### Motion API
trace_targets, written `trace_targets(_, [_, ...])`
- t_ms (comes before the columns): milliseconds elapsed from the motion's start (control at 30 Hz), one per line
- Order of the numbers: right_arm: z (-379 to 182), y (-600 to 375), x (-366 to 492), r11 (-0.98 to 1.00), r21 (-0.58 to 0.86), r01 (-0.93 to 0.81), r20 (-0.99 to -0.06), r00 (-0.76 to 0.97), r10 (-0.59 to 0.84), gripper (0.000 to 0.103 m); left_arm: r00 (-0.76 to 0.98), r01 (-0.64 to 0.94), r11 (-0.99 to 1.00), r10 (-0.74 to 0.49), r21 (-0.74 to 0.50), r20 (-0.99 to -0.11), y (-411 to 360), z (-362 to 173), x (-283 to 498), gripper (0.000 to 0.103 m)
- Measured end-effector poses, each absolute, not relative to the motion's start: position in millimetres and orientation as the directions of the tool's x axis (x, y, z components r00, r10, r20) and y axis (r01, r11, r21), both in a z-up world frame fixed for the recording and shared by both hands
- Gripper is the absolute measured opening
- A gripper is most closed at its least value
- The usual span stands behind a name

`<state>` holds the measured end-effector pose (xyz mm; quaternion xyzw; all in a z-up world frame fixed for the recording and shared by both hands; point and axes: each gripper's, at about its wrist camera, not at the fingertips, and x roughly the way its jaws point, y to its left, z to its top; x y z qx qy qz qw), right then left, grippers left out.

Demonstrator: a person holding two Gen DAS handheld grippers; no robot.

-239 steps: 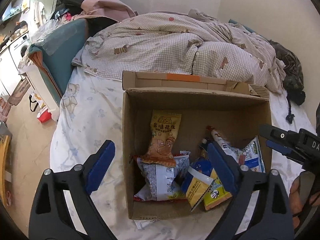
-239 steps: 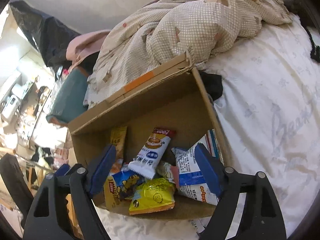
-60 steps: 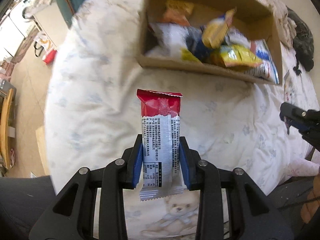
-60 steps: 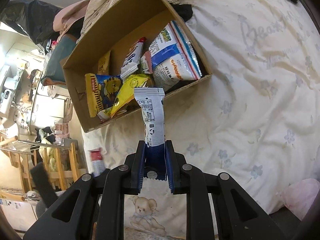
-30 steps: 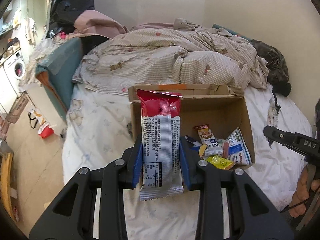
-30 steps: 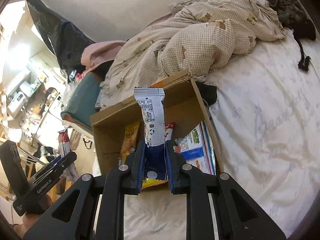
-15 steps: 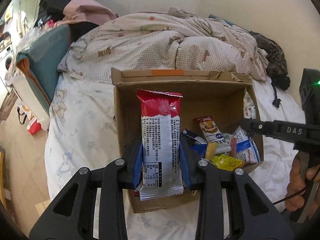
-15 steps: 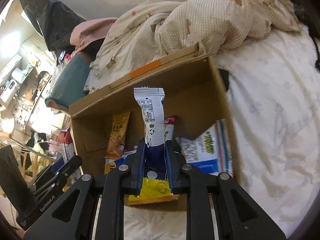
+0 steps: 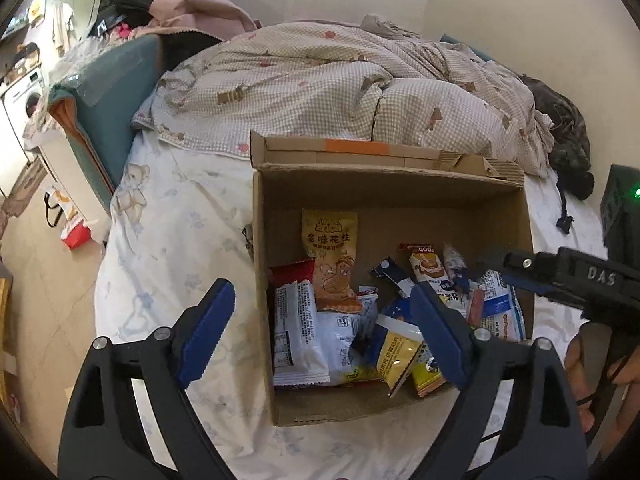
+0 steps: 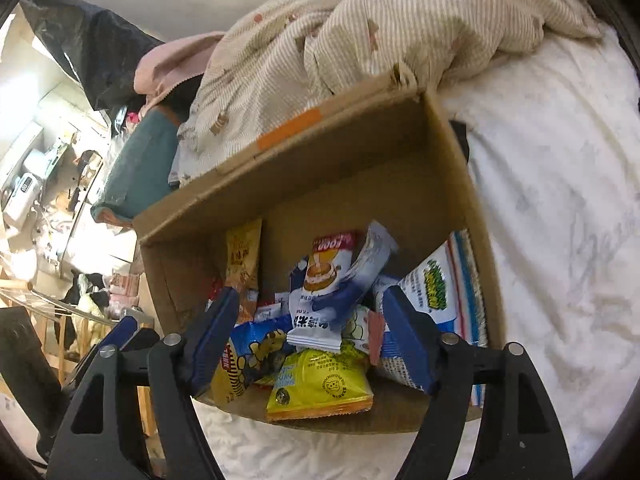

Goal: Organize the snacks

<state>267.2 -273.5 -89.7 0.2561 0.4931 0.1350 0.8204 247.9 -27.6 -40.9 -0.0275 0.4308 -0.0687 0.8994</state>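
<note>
An open cardboard box (image 9: 258, 240) (image 10: 360, 184) sits on the bed, holding several snack packets. My left gripper (image 9: 320, 300) hovers over its near left corner; the jaws are opening and grip nothing. Below them, the red-and-white packet (image 9: 296, 324) lies loose in the box by the left wall. My right gripper (image 10: 312, 300) hangs over the box's near side, jaws also opening, pads touching nothing. The blue-and-white stick packet (image 10: 360, 268) is blurred, dropping onto the pile. An orange peanut packet (image 9: 330, 256) leans at the back and a yellow packet (image 10: 320, 380) lies in front.
A checked quilt (image 9: 340, 80) is bunched behind the box. White printed sheet (image 10: 560, 220) spreads to the right and front. Dark clothing (image 9: 568, 140) lies at the far right. The bed's left edge drops to the floor (image 9: 36, 260). A hand (image 9: 576, 364) holds the right gripper.
Both grippers have opened and let go of their packets. The red-and-white packet now lies in the box, and the blue-and-white stick is falling onto the pile.
</note>
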Motion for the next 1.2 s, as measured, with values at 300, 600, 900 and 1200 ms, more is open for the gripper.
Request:
trace_targets(300, [-46, -281, 236, 0.875, 0.484, 0.021, -0.703, 0.604, 0.375, 0.1, 0.665, 0.008, 0.994, -0.089, -0.113, -0.742, -9, -14, 223, 0.087])
trace_targets(600, [-20, -274, 170, 0.932, 0.361, -0.026, -0.687, 0.669, 0.284, 0.103, 0.727, -0.046, 0.999, 0.021, -0.017, -0.687, 14, 15, 167, 0.091])
trace_targets(900, [-17, -264, 106, 0.953, 0.301, -0.033, -0.69, 0.682, 0.242, 0.103, 0.72, -0.023, 1.0, 0.01, -0.01, -0.694, 17, 8, 103, 0.103])
trace_targets(1200, [-26, -255, 73, 0.957, 0.287, -0.029, -0.691, 0.686, 0.228, 0.103, 0.76, 0.004, 1.0, -0.011, -0.013, -0.65, 7, 5, 55, 0.103])
